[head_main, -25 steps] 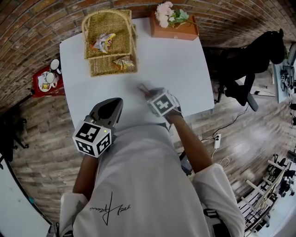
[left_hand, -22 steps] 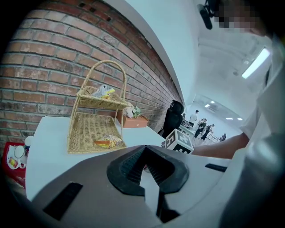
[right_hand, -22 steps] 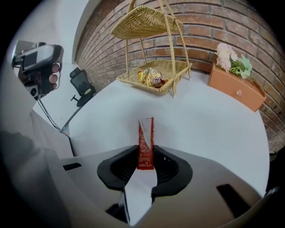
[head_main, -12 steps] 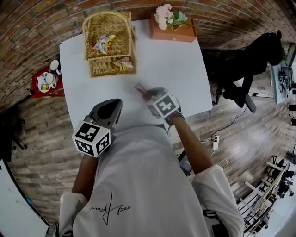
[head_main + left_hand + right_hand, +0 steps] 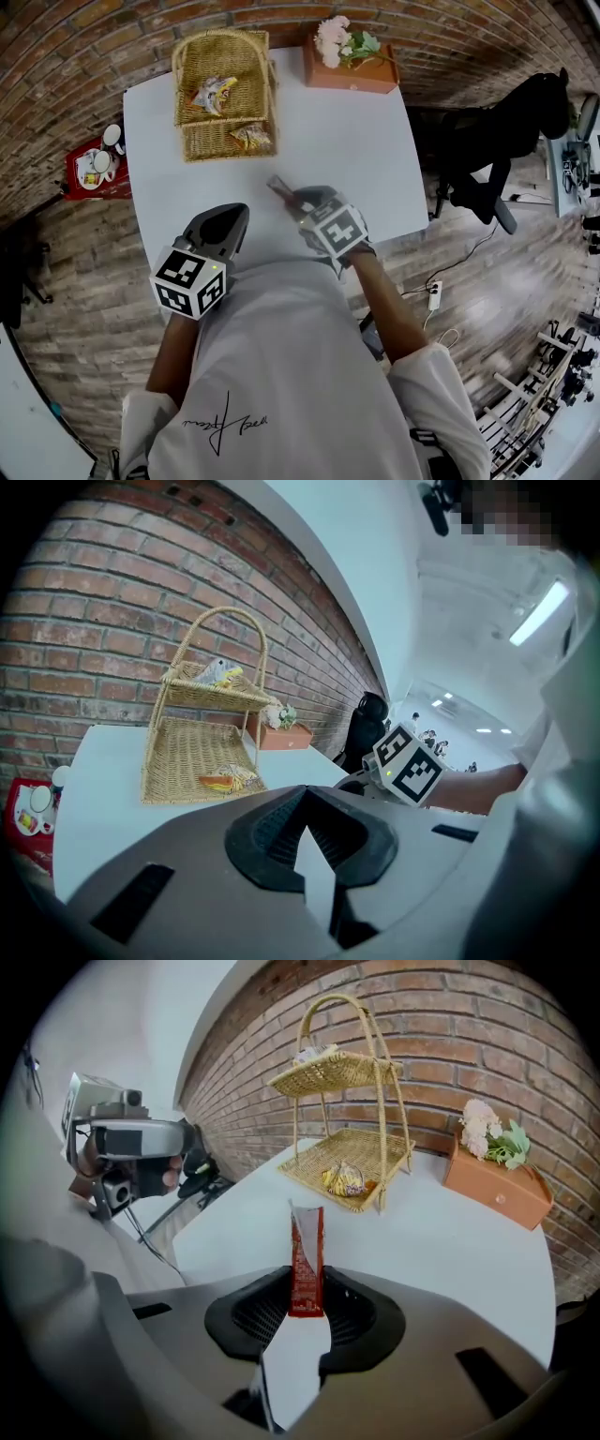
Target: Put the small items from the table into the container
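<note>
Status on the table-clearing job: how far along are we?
Done: top-tier snack and lower-tier snack sit in the basket. In hand: red packet pinched in the right tongs; left tongs shut, empty. Left: drop that packet in; no other loose items seen.

On table (image 5: pixel 328 141), basket (image 5: pixel 208 142) (2 tiers, packets (image 5: pixel 212 92) inside) stands left of planter (image 5: pixel 361 79).
</note>
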`<state>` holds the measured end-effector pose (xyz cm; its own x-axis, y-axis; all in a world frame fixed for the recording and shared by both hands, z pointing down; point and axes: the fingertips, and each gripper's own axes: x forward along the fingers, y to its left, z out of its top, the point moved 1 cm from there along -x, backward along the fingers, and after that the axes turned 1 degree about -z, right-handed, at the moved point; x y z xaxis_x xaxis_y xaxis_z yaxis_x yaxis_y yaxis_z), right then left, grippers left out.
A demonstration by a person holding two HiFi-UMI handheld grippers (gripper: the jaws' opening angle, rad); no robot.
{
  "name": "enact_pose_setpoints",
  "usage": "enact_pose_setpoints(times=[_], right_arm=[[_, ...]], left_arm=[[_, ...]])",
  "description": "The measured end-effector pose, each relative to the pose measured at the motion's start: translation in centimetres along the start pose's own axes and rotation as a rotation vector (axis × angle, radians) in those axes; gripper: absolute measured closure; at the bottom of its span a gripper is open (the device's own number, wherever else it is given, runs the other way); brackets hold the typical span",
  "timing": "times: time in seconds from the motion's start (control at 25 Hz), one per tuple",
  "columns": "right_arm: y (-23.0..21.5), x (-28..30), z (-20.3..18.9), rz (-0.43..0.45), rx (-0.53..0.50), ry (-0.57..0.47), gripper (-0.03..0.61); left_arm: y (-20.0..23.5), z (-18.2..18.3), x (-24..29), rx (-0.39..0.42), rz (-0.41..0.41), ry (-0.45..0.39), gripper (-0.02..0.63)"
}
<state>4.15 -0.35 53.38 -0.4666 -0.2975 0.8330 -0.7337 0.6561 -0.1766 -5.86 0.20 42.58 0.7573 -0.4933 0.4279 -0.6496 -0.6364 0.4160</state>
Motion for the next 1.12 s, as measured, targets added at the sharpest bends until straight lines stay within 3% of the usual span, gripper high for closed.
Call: enact_pose_setpoints(times=[0.6,1.12], right_arm=[[1.7,-3.2,3.4,-0.015,-0.098,-0.090,0.466],[2.3,-6.7,8.8,-0.030,-0.224,-0.171,0.468]], left_arm=[[0.0,-0.1,0.3,0.005,-0.002,0.003,0.604],[0.3,-0.2,0.3,-0.004,-0.001,0.003,0.604]])
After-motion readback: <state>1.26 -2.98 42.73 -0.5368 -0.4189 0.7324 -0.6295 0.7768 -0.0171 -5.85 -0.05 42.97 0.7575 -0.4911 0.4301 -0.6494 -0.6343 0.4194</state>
